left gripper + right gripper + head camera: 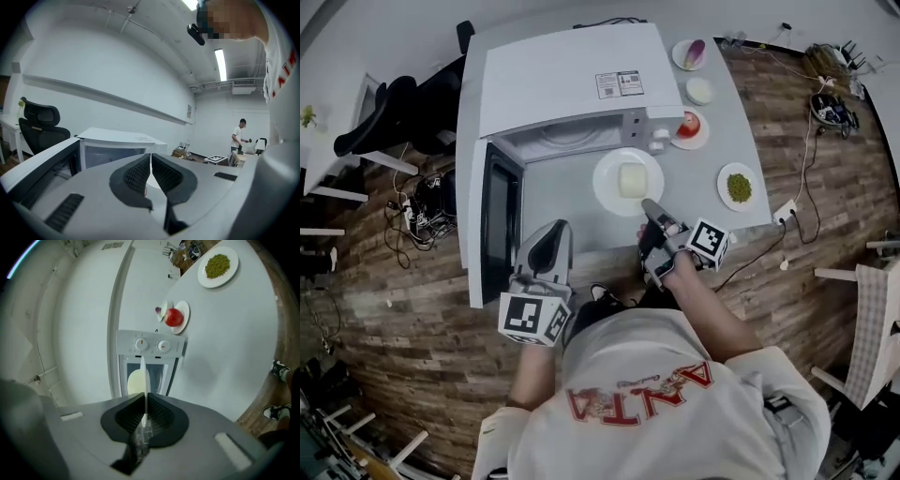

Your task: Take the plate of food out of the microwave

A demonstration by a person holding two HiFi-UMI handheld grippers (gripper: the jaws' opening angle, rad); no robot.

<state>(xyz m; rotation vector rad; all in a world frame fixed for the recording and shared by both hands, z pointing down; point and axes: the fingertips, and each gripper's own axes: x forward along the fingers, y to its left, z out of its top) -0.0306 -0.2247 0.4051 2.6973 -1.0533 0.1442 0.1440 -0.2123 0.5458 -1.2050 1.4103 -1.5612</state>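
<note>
A white plate (605,178) with a pale yellow block of food (631,179) hangs outside the white microwave (562,75), just in front of its open cavity and above the table. My right gripper (649,204) is shut on the plate's near rim. In the right gripper view the plate (142,373) shows edge-on between the jaws of the right gripper (144,399), with the food (133,382) to its left. My left gripper (551,230) hovers by the open door (492,220), shut with nothing in it. The left gripper (150,157) points toward the microwave (117,140).
On the grey table (581,225), right of the microwave, stand a plate with a red apple (689,127), a plate of green peas (738,187), a small white bowl (699,90) and a dish (689,53). Black chairs (394,112) stand left. A person (239,136) stands far off.
</note>
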